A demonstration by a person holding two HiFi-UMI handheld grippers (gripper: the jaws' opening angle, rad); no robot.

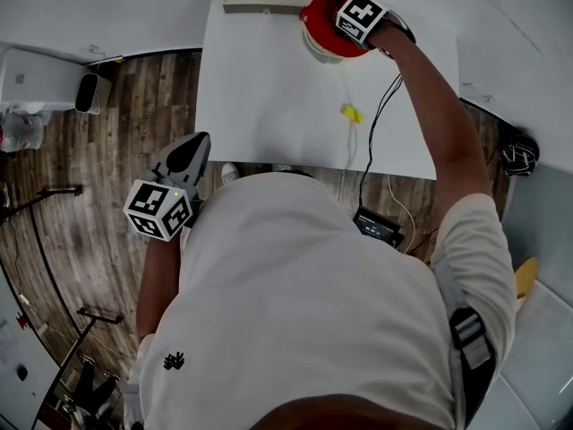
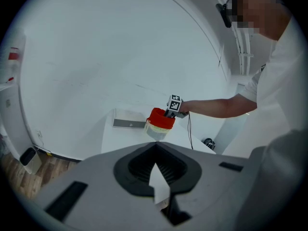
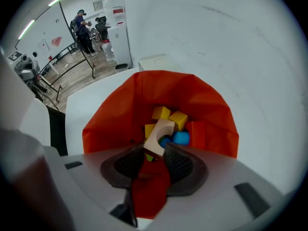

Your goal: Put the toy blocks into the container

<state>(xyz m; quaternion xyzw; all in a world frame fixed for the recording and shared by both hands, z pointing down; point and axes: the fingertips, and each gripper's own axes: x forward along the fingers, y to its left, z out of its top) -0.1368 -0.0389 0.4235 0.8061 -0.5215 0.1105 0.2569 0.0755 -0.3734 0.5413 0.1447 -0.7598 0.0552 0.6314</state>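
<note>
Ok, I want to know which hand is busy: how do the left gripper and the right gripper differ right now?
The right gripper grips a pale wooden arch block in its jaws; the left gripper has its jaws together on nothing. The right points steeply down over the red container on the white table; the left is off the table's near edge, over wooden floor. Both carry a marker cube.

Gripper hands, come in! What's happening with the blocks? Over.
Right gripper shut on wooden arch block, over red container. Left gripper shut, empty, clear of table. One yellow block on table. Nothing in the way.
</note>
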